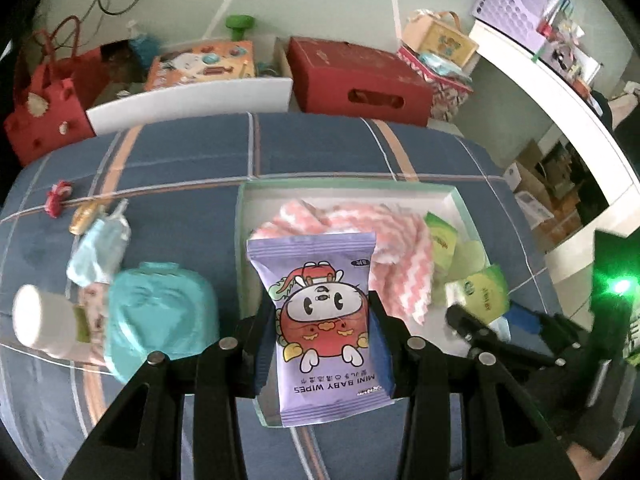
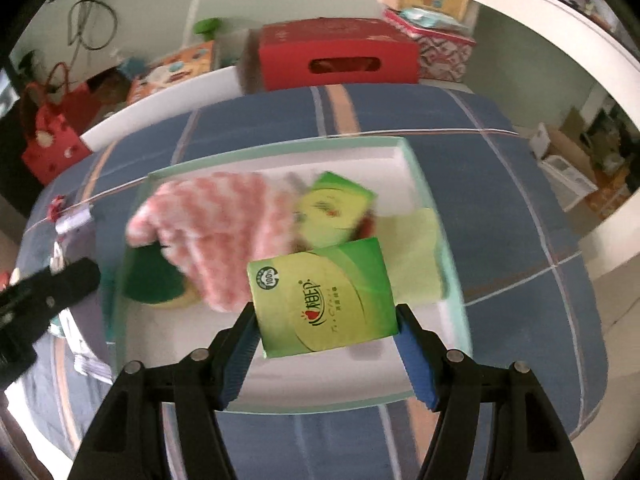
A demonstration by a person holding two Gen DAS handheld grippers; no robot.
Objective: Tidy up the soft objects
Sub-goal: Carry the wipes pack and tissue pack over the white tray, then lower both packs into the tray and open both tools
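Jaws clamping wipes pack (image 1: 324, 320) (tissue pack (image 2: 324, 300) too)

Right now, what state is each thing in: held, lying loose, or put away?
Purple baby-wipes packet: held by left fingers, above tray.
Green tissue pack: held by right fingers, above tray.
Pink-and-white zigzag cloth: crumpled in tray.
Shallow pale-green tray: on bed, partly filled.
Teal pouch: loose on bed.
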